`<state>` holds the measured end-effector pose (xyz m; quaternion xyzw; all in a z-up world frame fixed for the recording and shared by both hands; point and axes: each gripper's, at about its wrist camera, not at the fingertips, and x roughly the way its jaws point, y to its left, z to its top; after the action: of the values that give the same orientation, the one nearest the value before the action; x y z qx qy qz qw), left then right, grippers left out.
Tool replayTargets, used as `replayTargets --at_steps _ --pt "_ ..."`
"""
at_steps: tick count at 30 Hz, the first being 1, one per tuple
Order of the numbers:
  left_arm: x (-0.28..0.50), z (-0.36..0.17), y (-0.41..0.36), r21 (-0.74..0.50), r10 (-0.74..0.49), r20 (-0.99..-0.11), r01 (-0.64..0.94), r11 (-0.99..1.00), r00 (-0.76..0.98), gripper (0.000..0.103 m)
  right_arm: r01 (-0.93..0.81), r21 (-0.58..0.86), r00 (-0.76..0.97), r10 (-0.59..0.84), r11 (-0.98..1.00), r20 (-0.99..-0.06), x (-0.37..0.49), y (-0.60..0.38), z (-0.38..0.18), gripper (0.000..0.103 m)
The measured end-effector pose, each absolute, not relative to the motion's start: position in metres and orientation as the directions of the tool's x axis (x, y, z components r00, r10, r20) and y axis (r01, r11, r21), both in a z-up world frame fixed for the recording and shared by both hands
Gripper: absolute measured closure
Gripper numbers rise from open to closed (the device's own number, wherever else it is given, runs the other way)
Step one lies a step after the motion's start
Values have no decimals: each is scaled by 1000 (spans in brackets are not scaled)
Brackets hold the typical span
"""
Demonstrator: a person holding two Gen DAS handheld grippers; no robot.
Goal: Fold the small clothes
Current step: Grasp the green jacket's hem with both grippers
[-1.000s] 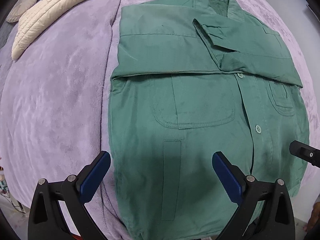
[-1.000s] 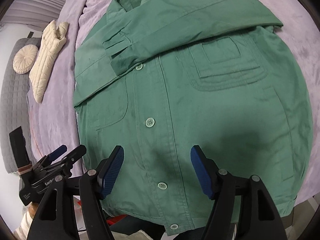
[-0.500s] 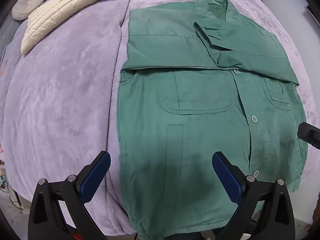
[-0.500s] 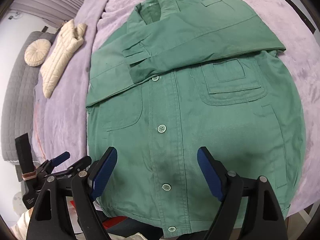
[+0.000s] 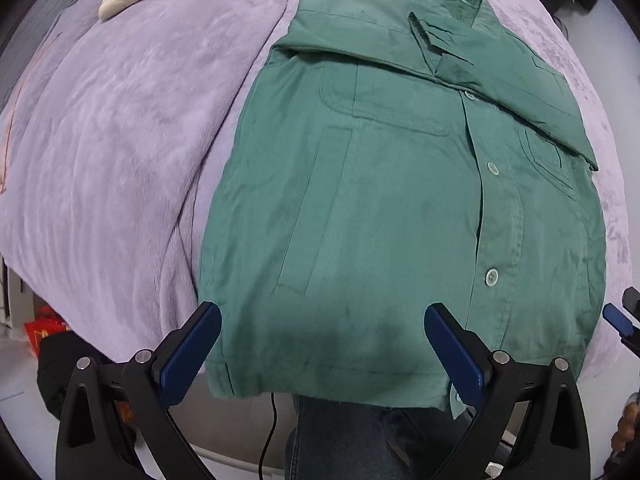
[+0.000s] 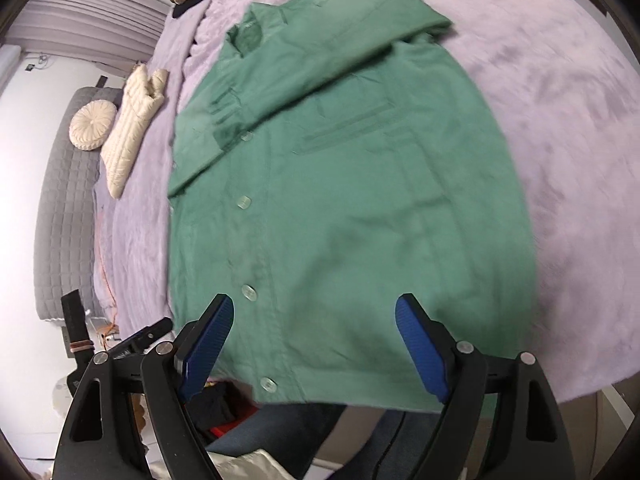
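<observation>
Green shirt [image 5: 392, 216], sleeves folded across chest, flat on lilac blanket [image 5: 120, 140]; soft, limp, light, best pinched at hem corners; left gripper [image 5: 322, 354] and right gripper [image 6: 314, 346] both spread wide, empty.

Plain green shirt [image 5: 384, 216] on lilac blanket [image 5: 120, 140]; cream quilted jacket [image 6: 132, 120] beside.
</observation>
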<state>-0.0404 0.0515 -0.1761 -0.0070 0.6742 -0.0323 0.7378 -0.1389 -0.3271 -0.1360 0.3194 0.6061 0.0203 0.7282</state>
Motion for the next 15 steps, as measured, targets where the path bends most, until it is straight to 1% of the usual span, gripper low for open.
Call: replayTargets --at_steps 6,10,12,15 --pt "-67 -187 80 -42 -41 -996 -21 999 82 1 429 418 200 367 801 -908 -181 -371 -158 17" --pt "-66 -209 116 -103 -99 -994 -99 990 48 1 514 386 207 326 766 -923 -205 -400 -173 17" --pt "-64 -225 127 -137 -135 -991 -127 982 20 1 551 390 210 331 737 -920 -212 -411 -183 17" --pt "-59 -245 127 -149 -151 -989 -108 983 -11 1 566 418 197 376 710 -905 -216 -416 -200 17"
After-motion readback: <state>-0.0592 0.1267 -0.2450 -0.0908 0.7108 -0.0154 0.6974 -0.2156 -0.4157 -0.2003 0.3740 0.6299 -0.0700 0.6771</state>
